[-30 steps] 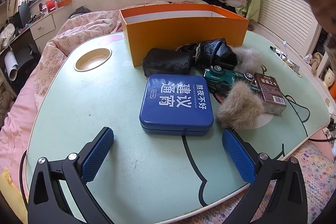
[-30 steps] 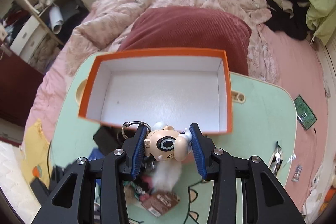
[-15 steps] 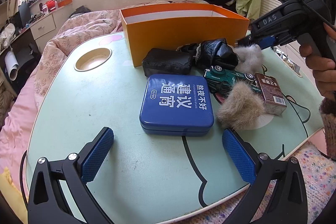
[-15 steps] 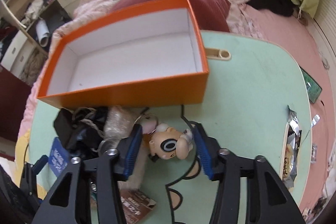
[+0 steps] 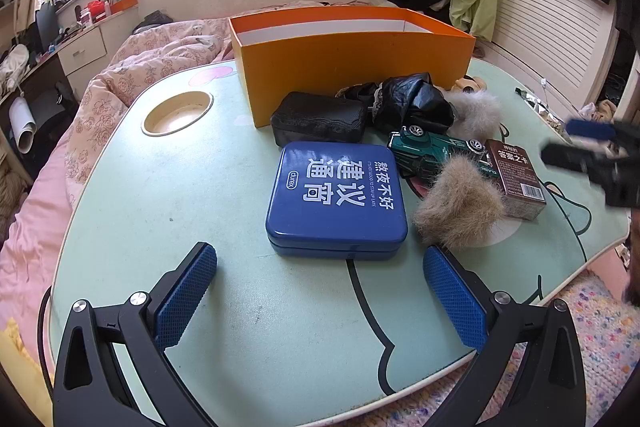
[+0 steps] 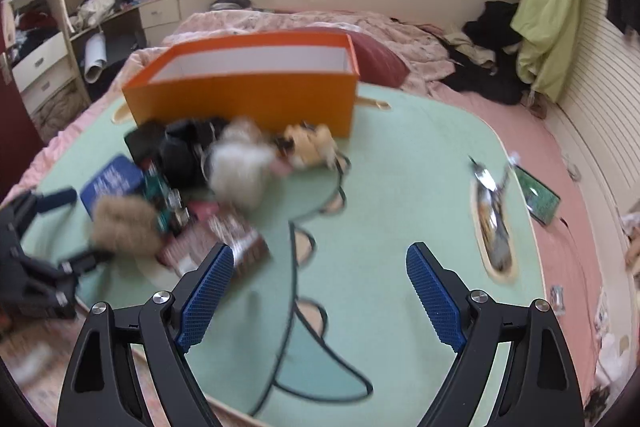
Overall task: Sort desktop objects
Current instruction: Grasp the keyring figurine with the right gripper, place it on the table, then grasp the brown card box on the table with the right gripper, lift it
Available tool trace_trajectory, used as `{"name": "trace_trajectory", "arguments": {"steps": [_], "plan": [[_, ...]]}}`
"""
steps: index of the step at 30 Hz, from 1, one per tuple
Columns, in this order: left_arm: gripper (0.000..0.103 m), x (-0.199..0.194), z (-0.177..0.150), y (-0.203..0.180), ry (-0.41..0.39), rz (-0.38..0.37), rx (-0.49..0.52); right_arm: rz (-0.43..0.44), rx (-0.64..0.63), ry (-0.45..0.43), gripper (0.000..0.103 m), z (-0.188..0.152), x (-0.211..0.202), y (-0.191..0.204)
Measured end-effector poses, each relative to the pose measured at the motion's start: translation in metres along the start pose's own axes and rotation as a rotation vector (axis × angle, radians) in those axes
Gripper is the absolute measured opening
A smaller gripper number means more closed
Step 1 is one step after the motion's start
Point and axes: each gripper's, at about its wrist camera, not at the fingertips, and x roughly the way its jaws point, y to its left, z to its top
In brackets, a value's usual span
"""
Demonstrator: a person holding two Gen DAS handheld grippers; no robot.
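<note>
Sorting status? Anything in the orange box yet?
Nothing visibly done: what shows of the orange box is empty. In hand: nothing; the right claw is opening over bare table, the cartoon figure lying beside the box. Left: blue tin, black case, toy car, fur pompoms.

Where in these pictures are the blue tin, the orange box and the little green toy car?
blue tin (image 5: 337, 193): left wrist view, middle of its lid.
orange box (image 5: 356, 67): left wrist view, its front wall.
green toy car (image 5: 430, 147): left wrist view, its body.
</note>
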Motion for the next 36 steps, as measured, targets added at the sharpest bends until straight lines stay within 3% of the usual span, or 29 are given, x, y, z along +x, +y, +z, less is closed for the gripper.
{"name": "trace_trajectory", "arguments": {"steps": [3,5,13,36], "plan": [[0.103,0.000,0.000,0.000,0.001,0.000,0.000,0.054,-0.023,-0.006,0.088,-0.020,-0.005,0.003],[0.103,0.000,0.000,0.000,0.000,0.000,0.000,0.042,-0.032,0.007,0.103,-0.027,0.003,0.006],[0.103,0.002,-0.001,0.000,0.005,0.003,0.001,0.100,-0.039,-0.016,0.103,-0.027,0.011,0.001],[0.103,0.001,0.000,0.001,0.005,0.002,-0.001,0.105,-0.048,-0.017,0.103,-0.028,0.010,0.008]]}}
